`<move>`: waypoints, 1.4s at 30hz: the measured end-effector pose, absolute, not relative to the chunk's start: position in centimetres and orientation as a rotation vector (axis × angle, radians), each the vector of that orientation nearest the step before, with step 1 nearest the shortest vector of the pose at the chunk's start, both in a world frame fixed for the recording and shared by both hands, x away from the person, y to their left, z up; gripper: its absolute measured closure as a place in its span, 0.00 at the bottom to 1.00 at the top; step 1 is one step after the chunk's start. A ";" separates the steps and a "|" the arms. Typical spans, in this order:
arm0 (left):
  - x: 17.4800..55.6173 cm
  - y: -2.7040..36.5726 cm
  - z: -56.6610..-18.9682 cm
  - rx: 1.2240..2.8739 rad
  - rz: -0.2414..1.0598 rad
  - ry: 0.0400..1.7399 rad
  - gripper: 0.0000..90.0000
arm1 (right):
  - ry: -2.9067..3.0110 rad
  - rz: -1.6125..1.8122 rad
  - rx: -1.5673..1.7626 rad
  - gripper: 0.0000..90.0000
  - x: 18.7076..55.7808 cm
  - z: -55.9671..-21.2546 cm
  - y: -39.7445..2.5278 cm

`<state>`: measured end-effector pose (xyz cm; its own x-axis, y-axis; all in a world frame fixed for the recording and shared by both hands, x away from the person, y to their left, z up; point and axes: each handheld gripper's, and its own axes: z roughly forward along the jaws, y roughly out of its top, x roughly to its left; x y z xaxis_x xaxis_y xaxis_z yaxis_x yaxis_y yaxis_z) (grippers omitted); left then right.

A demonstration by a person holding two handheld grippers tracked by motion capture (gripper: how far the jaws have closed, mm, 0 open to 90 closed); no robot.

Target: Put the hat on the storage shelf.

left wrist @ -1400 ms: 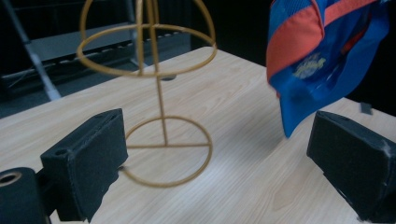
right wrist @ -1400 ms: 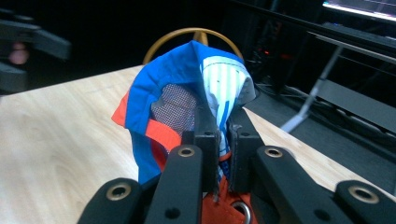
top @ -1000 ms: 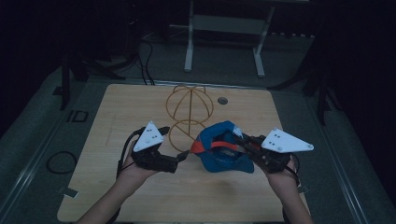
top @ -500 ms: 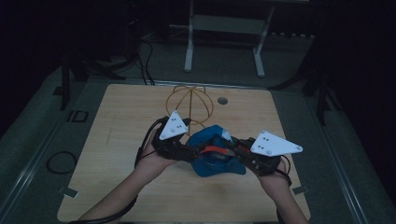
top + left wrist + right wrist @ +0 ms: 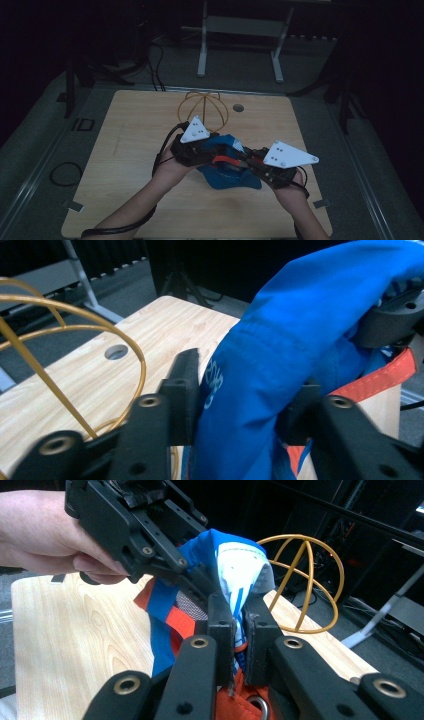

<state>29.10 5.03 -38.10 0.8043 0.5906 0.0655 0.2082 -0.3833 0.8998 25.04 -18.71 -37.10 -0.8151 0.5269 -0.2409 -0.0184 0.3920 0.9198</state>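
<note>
Holding a blue garment (image 5: 227,167) between us at the centre of the high view, we have both tools biting into it. Our left tool (image 5: 240,405) has its jaws spread around a thick fold of the blue cloth, which fills the gap between them in the left gripper view, so it is clamped on a bunched part and cannot close further. Our right tool (image 5: 239,625) has its jaws nearly together on a thin edge of the same cloth, white and blue with orange trim below, in the middle of the right gripper view. We judge the two grips are set close to each other so that we can lift the fabric and spread or fold it between them.

Most of the garment lies in a heap on the wooden worktop (image 5: 130,150), lower centre of the high view, with the gripped parts raised off it. Just behind it, toward the upper centre, stands a yellow wire frame (image 5: 204,107), near the cloth but, as far as the dim light lets us tell, not touching it. Its closeness suggests the cloth may be meant for it.
</note>
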 end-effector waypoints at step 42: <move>27.6 8.1 -35.9 1.783 0.462 0.099 0.99 | 2.146 1.601 0.402 0.63 21.9 -35.7 -22.8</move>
<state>27.63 8.09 -35.94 0.9165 0.3075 0.2559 -0.1753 -0.2664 0.9478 21.95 -22.76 -35.72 -0.8651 0.4732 -0.1662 -0.0244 0.2912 0.9563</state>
